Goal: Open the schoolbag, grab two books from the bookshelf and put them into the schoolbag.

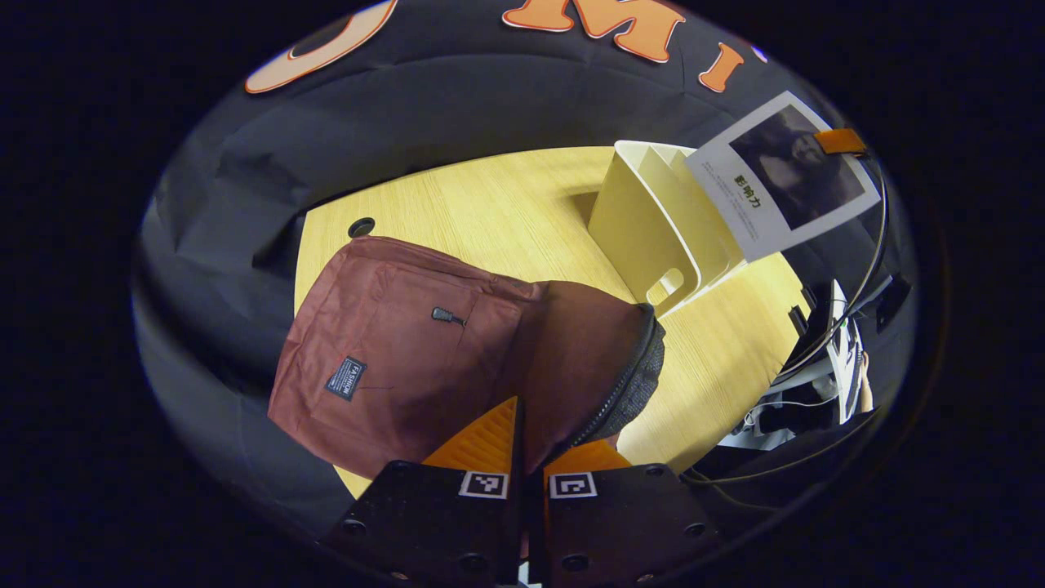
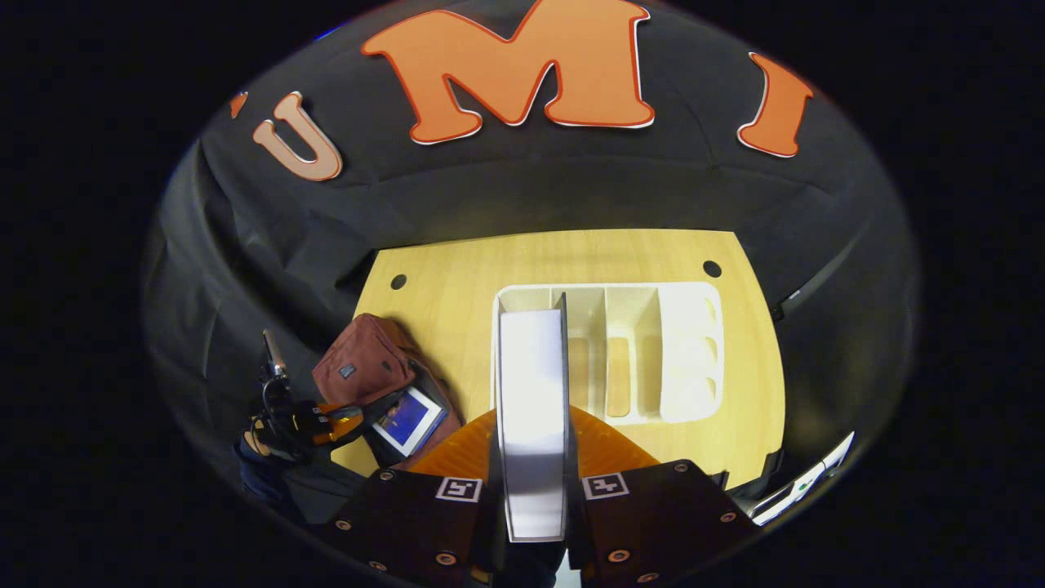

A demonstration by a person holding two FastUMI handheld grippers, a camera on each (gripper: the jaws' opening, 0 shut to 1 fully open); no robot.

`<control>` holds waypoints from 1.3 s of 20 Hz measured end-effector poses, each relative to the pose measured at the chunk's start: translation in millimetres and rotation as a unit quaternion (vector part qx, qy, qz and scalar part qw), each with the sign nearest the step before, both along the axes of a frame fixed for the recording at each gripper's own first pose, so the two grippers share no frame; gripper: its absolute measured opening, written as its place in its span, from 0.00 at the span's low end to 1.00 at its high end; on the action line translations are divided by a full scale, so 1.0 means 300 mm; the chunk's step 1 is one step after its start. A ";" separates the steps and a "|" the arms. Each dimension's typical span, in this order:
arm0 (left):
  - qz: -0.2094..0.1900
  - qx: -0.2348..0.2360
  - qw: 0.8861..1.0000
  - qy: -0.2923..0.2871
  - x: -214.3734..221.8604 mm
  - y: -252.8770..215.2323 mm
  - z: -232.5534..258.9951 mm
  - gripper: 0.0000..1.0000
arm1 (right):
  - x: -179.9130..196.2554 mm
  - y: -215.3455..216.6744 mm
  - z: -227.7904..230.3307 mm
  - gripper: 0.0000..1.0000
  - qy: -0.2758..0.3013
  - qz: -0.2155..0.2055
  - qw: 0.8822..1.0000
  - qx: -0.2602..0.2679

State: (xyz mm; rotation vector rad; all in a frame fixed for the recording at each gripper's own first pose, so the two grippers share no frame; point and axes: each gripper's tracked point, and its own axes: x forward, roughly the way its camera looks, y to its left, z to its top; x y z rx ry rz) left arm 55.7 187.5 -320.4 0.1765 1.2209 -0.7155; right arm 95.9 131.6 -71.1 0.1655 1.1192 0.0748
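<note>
pinching the edge of the schoolbag (image 1: 424, 351) with my left gripper (image 1: 522, 445), both fingers pressed together on the maroon fabric beside the dark zipper rim of its open mouth. the bag lies on the left part of the wooden table (image 1: 506, 204), front pocket up. from my right gripper view i can see a book with a blue cover (image 2: 406, 420) sitting in that open mouth, just beside my left gripper. further right stands the white bookshelf (image 1: 653, 229), its dividers facing up toward me and its slots bare. my right gripper (image 2: 532, 457) is clamped on a second book (image 2: 532, 392), fingers flat against its two covers, the white page edge toward the camera. in the left gripper view that book (image 1: 784, 175) hangs above the bookshelf, pale cover with a dark picture showing.
</note>
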 end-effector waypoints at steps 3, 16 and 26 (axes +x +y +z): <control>0.001 0.005 1.000 -0.003 0.007 0.004 0.018 0.05 | -0.044 0.090 -0.023 0.30 0.000 0.008 0.999 0.042; 0.029 0.012 0.999 -0.033 0.054 0.034 0.171 0.04 | -0.146 0.529 -0.243 0.29 0.004 -0.013 0.978 0.207; 0.018 0.016 0.999 -0.043 0.035 0.006 0.206 0.04 | -0.182 0.724 -0.448 0.28 0.047 -0.086 0.950 0.296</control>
